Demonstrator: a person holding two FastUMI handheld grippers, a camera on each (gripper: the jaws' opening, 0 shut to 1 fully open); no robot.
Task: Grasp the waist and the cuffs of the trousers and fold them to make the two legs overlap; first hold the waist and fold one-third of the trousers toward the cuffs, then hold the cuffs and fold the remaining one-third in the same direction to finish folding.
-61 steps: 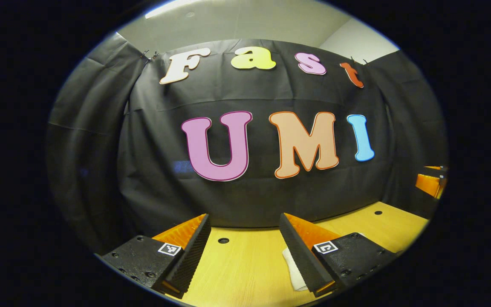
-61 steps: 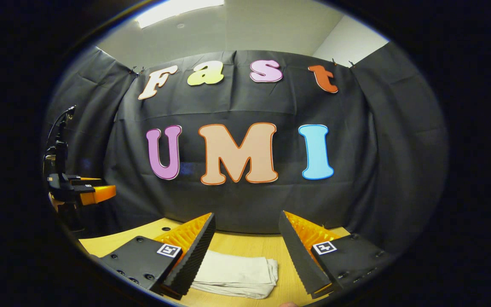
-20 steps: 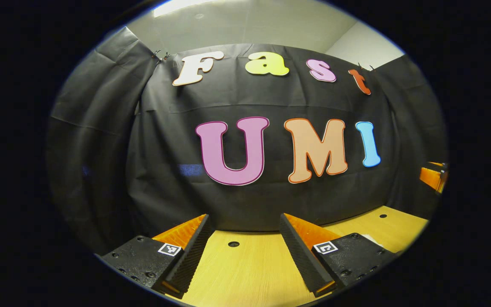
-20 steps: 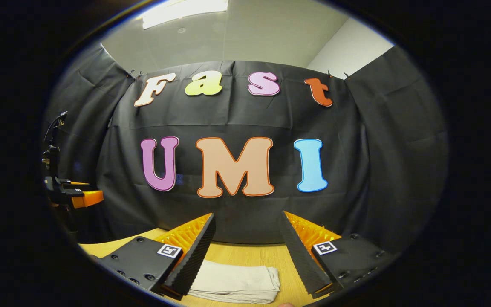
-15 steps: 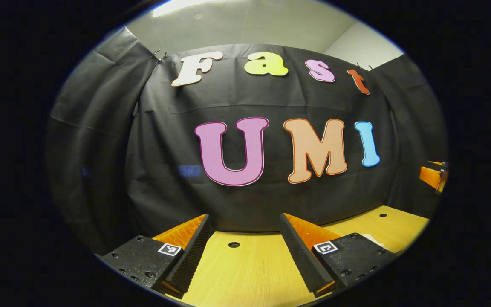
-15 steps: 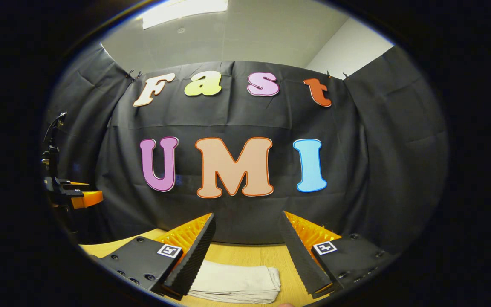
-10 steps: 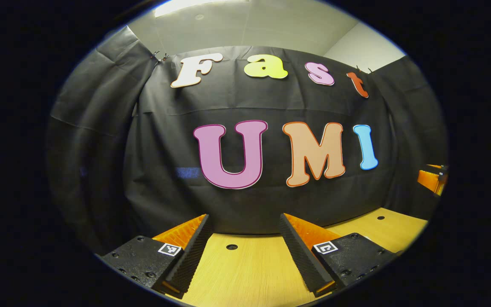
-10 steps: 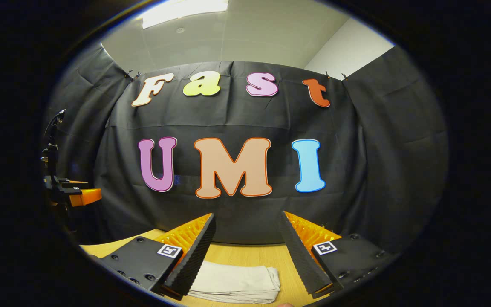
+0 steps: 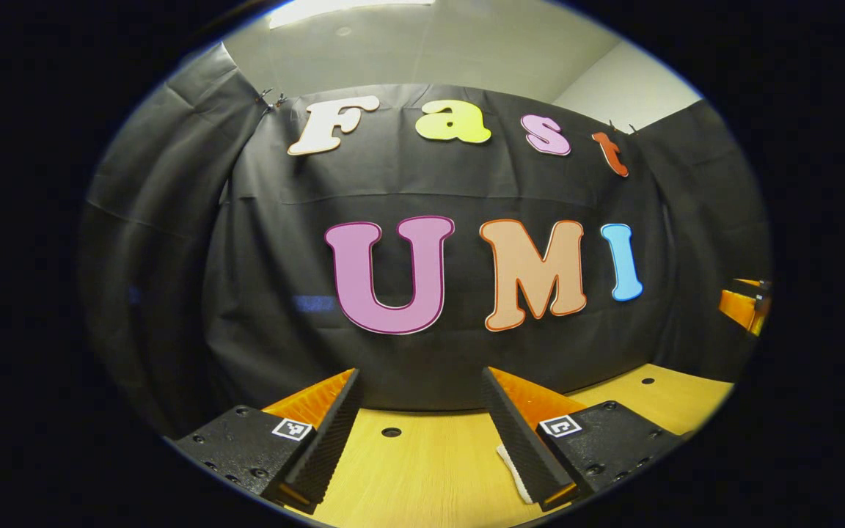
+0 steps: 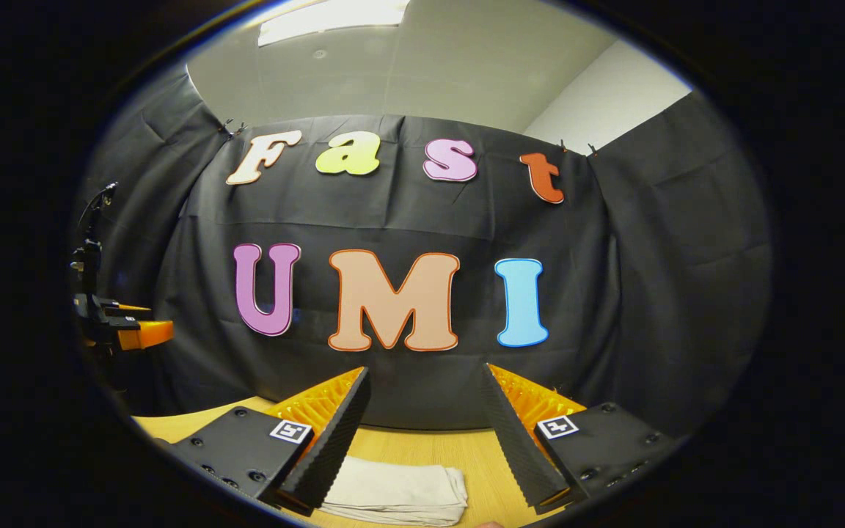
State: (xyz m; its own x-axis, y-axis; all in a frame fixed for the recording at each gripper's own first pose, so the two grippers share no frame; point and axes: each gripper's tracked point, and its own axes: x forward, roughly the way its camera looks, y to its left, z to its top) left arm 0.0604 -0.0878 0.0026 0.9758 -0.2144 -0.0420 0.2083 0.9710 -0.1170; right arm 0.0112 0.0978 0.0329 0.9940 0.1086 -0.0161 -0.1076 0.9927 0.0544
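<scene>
Both grippers (empty) hover above folded trousers (image 10: 393, 493).

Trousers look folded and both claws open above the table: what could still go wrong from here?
1. The folded trousers lie directly below the open right claw; if it dips while pulling away, a finger could snag the top layer and undo the fold.
2. A corner of the trousers shows beside the left claw, so a sideways sweep there could drag it.
3. The stack's layered edge looks loose on the table and may spring open.
</scene>
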